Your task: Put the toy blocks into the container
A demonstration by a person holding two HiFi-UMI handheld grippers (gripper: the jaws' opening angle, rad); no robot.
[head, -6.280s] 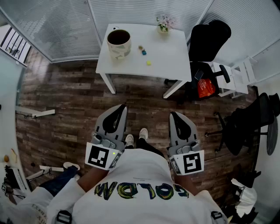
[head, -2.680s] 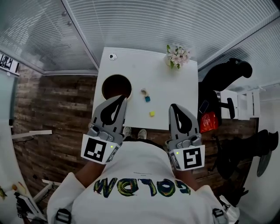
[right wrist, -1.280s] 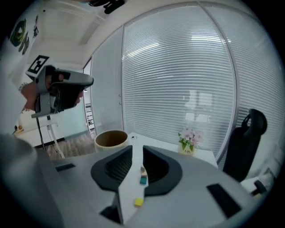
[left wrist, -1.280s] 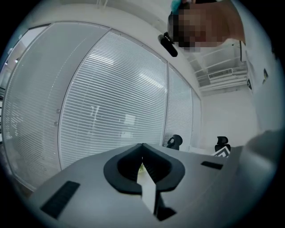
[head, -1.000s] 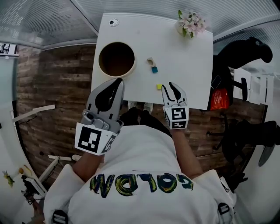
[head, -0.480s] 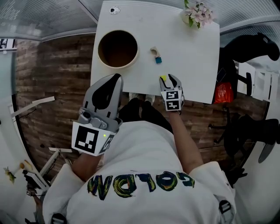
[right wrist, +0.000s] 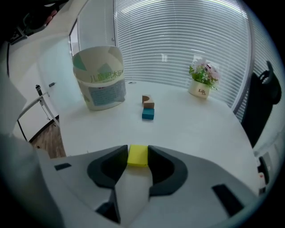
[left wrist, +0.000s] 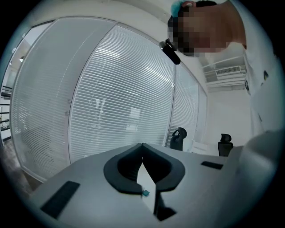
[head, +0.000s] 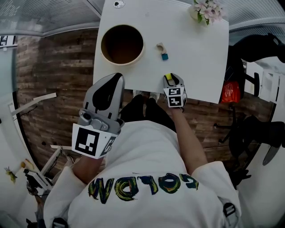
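Observation:
A yellow block (right wrist: 137, 156) lies near the front edge of the white table (head: 196, 58). My right gripper (right wrist: 137, 151) points down over it, and its jaws have just been closing, so both tips now touch the block's sides. In the head view the yellow block (head: 168, 77) peeks out at the tips of the right gripper (head: 171, 79). A blue block (right wrist: 148, 114) and a wooden block (right wrist: 147, 102) lie mid-table. The round paper container (right wrist: 100, 84) stands at the table's left. My left gripper (head: 118, 76) hovers shut and empty at the table's front edge, near the container (head: 102, 46).
A small potted flower (head: 207, 10) stands at the table's far right corner, and a small round object (head: 118, 4) lies at the far left edge. A black office chair (head: 258, 44) and an orange-red bag (head: 230, 91) are to the right, on the wood floor.
My right gripper has dropped to the table and come round the yellow block, which now sits between its tips. The left gripper has hardly moved.

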